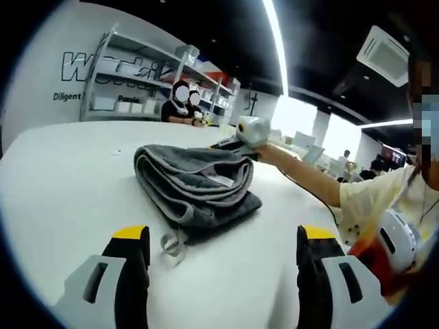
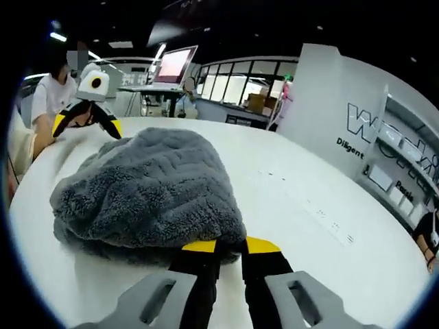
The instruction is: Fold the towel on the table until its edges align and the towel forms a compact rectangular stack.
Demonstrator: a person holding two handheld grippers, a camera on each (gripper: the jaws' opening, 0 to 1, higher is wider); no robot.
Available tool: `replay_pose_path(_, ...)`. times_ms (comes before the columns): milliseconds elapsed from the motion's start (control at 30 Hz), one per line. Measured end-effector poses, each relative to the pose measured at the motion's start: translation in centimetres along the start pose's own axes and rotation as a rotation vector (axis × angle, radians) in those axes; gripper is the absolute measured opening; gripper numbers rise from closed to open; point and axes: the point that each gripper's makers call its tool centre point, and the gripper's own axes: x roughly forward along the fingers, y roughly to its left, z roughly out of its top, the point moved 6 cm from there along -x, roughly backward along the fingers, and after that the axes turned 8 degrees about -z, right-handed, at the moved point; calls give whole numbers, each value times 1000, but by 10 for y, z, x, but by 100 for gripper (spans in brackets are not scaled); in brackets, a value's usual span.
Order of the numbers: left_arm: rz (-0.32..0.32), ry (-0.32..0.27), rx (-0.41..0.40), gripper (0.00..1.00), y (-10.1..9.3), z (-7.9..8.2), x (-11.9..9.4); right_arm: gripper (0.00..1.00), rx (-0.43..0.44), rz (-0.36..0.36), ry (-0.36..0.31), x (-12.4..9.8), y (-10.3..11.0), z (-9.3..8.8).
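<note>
Left gripper (image 1: 223, 257) jaws spread wide, hovering over the white table (image 1: 68, 178), nothing between them. Just beyond, the folded grey towel (image 1: 195, 181) lies mid-table. Right gripper (image 2: 230, 248) jaws nearly together at the towel's (image 2: 147, 188) near edge; can't tell if pinching it. Shelves (image 1: 137, 75) far behind.

wall shelving (image 1: 137, 75), a monitor (image 2: 175, 65), seated person (image 1: 180, 106).
</note>
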Motion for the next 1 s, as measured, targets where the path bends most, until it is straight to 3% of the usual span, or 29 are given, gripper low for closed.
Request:
replay_pose_path(233, 12, 10, -46, 85, 6, -7, 7, 8, 8, 9, -36, 10, 6, 4)
replay_pose_path(533, 85, -12, -15, 60, 18, -8, 14, 7, 2, 17, -45, 9, 13, 5)
replay_pose_path(667, 78, -30, -16, 39, 19, -7, 17, 7, -6, 19, -44, 9, 15, 4)
replay_pose_path(1000, 175, 40, 37, 29, 32, -13, 15, 6, 5, 20, -57, 8, 17, 2)
